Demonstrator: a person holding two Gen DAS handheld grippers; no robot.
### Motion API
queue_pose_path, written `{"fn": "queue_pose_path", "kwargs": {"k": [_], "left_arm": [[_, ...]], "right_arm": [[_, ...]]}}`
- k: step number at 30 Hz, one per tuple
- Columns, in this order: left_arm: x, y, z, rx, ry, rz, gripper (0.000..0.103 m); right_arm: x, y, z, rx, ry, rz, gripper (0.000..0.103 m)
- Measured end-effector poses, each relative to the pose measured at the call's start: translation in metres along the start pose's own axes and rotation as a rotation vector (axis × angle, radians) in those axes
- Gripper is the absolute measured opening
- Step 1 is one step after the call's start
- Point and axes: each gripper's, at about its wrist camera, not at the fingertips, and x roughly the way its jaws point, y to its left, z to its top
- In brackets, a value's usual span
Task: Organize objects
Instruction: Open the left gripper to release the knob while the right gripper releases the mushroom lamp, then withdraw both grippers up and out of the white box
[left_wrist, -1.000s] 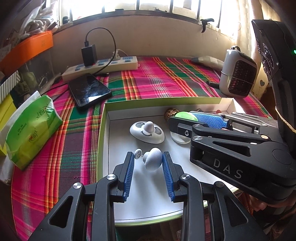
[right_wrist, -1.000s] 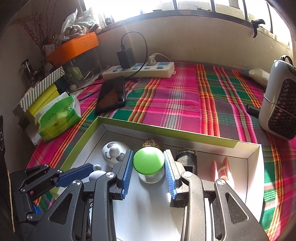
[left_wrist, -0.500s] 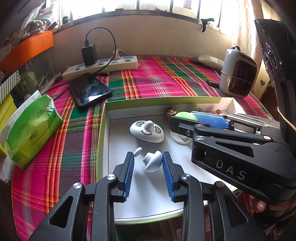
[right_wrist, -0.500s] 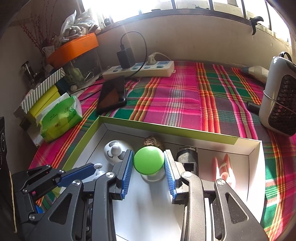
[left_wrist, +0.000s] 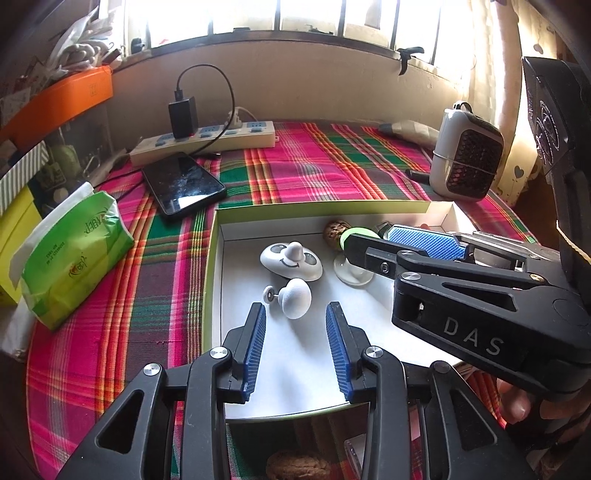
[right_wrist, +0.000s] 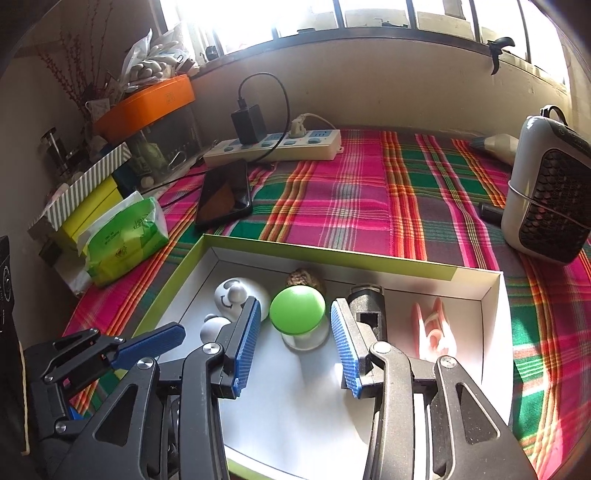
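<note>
left wrist view: left gripper (left_wrist: 295, 343) at bottom centre of frame, blue-padded fingers apart, nothing between them. white knob (left_wrist: 293, 292) lies on its side just past the fingertips, its small metal screw end pointing toward frame left. it sits on the white floor of the green-edged box (left_wrist: 212, 258), which fills the middle of the frame. behind the knob, a white smiley-face hook (left_wrist: 291, 260). right of that, a green-topped mushroom piece (left_wrist: 352, 254), mostly hidden by the right gripper (left_wrist: 373, 243), which enters from the right edge. a brown walnut-like lump (left_wrist: 336, 230) sits at the box's far wall; can't confirm what it is. outside the box on the plaid cloth (left_wrist: 295, 170): black phone (left_wrist: 183, 187) upper left of centre, power strip (left_wrist: 207, 142) behind it, green tissue pack (left_wrist: 75, 251) at left, small white heater (left_wrist: 466, 149) at upper right.

right wrist view: right gripper (right_wrist: 293, 343) at bottom centre, fingers spread, straddling the green-topped mushroom piece (right_wrist: 298, 312) without touching it; the piece stands upright on the box floor. smiley-face hook (right_wrist: 240, 299) left of it, brown lump (right_wrist: 304, 277) behind it, a dark grey block (right_wrist: 365, 308) just right of the right finger, a pink-and-white clip-like item (right_wrist: 432, 328) further right. left gripper (right_wrist: 147, 345) shows at lower left, the white knob (right_wrist: 212, 326) just ahead of its blue pad. box rim (right_wrist: 325, 254) runs across mid frame.
</note>
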Motion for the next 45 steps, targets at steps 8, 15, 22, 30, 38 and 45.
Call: {"fn": "queue_pose_path", "kwargs": {"k": [8,15,22,30,38,45], "left_arm": [[-0.018,0.001,-0.005,-0.006,-0.023,-0.004,0.032],[-0.036,-0.001,-0.012,-0.012,-0.051,-0.010,0.032],[-0.052,0.006,-0.023,-0.033,-0.070,-0.006,0.032],[-0.064,0.014,-0.039,-0.046,-0.074,-0.007,0.032],[-0.073,0.024,-0.053,-0.069,-0.074,-0.014,0.034],[-0.074,0.034,-0.067,-0.086,-0.055,-0.037,0.036]], "right_arm": [[-0.020,0.002,-0.007,0.011,-0.027,0.001,0.042],[-0.037,0.005,-0.017,0.015,-0.048,-0.005,0.042],[-0.056,0.010,-0.028,0.000,-0.073,-0.015,0.042],[-0.075,0.009,-0.044,0.005,-0.095,-0.030,0.042],[-0.089,0.003,-0.064,0.016,-0.095,-0.058,0.042],[-0.101,-0.003,-0.079,0.019,-0.098,-0.074,0.047]]}}
